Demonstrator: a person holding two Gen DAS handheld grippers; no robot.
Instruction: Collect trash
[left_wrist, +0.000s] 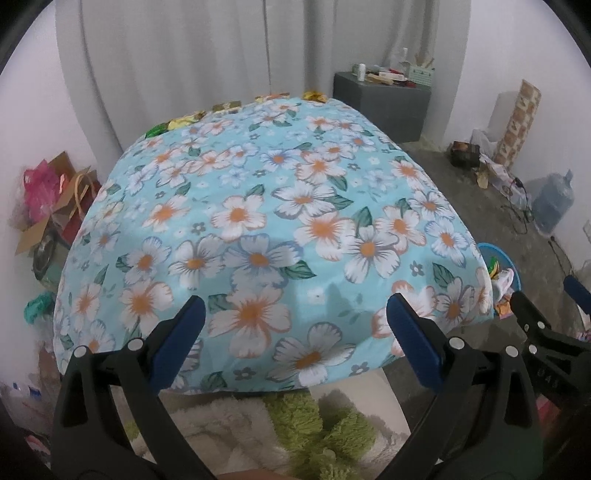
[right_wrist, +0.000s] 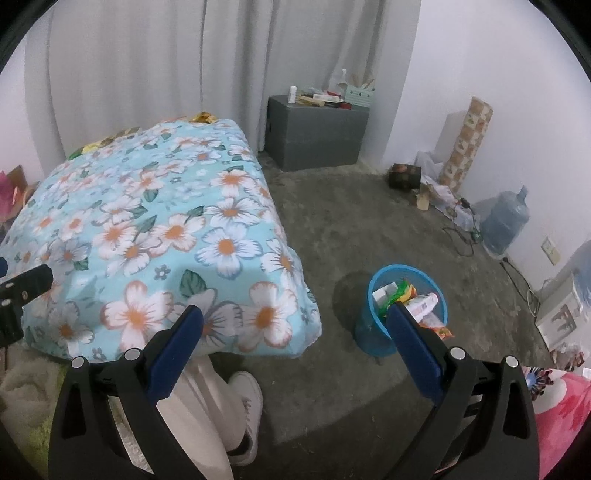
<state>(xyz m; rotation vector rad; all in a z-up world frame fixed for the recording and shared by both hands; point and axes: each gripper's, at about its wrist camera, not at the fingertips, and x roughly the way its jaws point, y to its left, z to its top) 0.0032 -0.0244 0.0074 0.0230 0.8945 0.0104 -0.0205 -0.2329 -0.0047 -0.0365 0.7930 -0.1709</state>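
Sitting right of claw (right_wrist: 295, 325), trash bin (right_wrist: 376, 339)

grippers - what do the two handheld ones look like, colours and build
Both look identical: the left gripper and right gripper have black plastic frames forking into two arms, each ending in a flat blue pad on the fingers. Round silver rivets mark the pivot joints. No cables show. From the left wrist view, the right gripper shows faint raised lettering on its black body, too blurred to read.

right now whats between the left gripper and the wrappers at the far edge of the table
Only the bare flowered tablecloth. The left wrist view shows the left gripper, open, at the near edge, and the wrappers at the far edge, with nothing on the cloth between them.
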